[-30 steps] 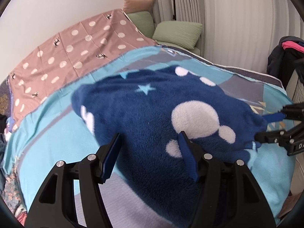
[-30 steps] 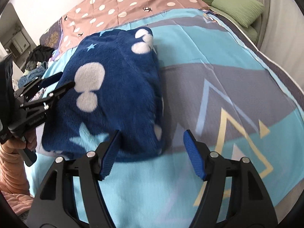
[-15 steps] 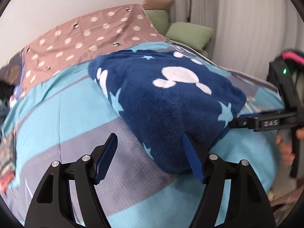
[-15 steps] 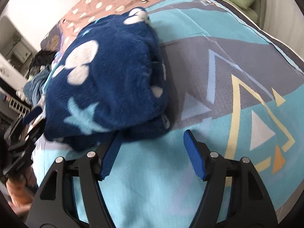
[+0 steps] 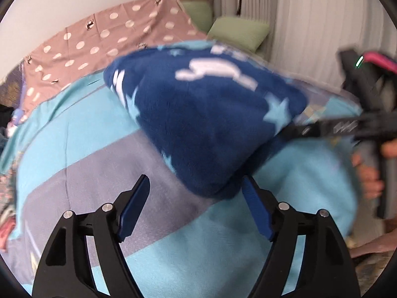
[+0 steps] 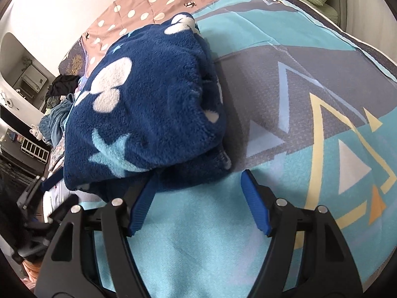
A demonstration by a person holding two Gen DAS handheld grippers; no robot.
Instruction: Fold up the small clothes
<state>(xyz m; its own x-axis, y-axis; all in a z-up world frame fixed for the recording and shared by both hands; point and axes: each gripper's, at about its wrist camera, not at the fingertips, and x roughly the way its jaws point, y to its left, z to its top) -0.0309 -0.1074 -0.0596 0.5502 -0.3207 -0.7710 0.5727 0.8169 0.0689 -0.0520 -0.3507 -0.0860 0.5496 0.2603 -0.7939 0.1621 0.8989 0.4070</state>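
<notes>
A folded navy fleece garment (image 5: 211,124) with white blobs and pale blue stars lies on the bed; it also shows in the right wrist view (image 6: 146,109). My left gripper (image 5: 196,201) is open, its right finger tucked at the bundle's near corner. My right gripper (image 6: 198,198) is open, its left finger under the bundle's near edge, and it shows from the side in the left wrist view (image 5: 322,129). The near edge of the bundle is raised off the bed.
The bed carries a turquoise and grey sheet (image 6: 297,99) and a brown dotted cover (image 5: 99,37). Green pillows (image 5: 238,32) lie at the far end by the curtain. A clothes pile (image 6: 57,99) and shelves stand left of the bed.
Both grippers have drawn back to the bundle's near edge, staying open. The bundle's near side has lifted and shifted across the bed.
</notes>
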